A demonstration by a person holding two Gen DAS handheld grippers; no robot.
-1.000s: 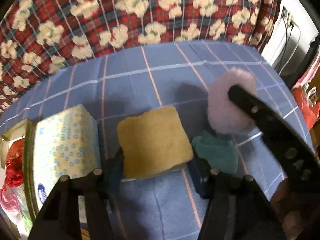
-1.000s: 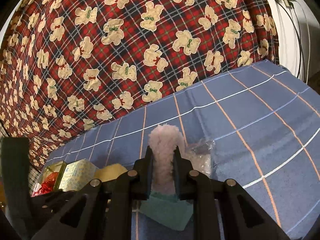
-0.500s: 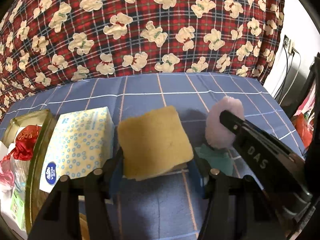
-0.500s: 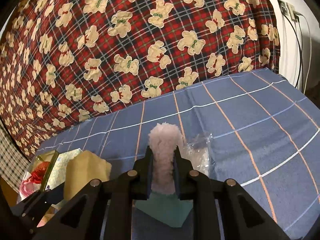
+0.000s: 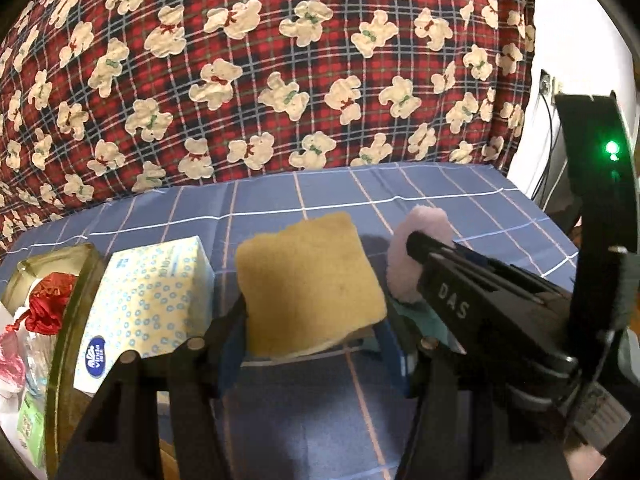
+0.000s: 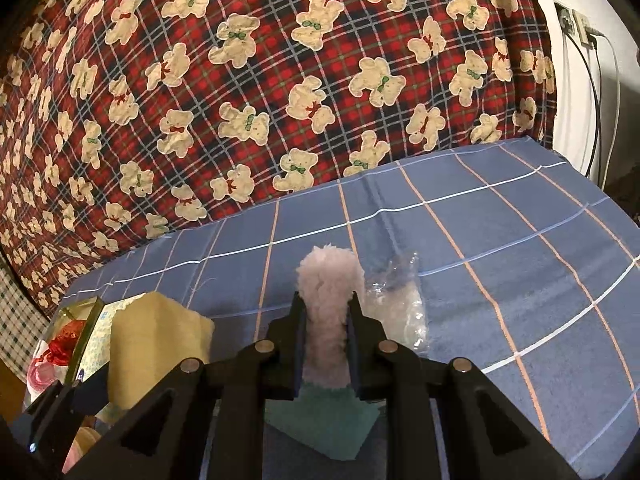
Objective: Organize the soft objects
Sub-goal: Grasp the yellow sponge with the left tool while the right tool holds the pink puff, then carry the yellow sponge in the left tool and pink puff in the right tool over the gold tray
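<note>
My left gripper (image 5: 310, 320) is shut on a yellow sponge (image 5: 308, 286) and holds it above the blue checked cloth (image 5: 460, 196). The sponge also shows in the right wrist view (image 6: 154, 344). My right gripper (image 6: 324, 320) is shut on a fluffy pale pink puff (image 6: 326, 308), squeezed between the fingers. The puff also shows in the left wrist view (image 5: 416, 248), right of the sponge. A teal cloth (image 6: 324, 424) lies on the table under the puff.
A tissue box (image 5: 148, 304) with blue dots stands at the left, beside a gold-rimmed tin (image 5: 64, 320) holding a red pouch (image 5: 48, 304). A crumpled clear plastic bag (image 6: 400, 304) lies right of the puff. A bear-print plaid blanket (image 6: 280, 80) rises behind the table.
Both grippers have risen with their loads. The sponge and the puff sit higher above the cloth, and the views tilt up toward the blanket.
</note>
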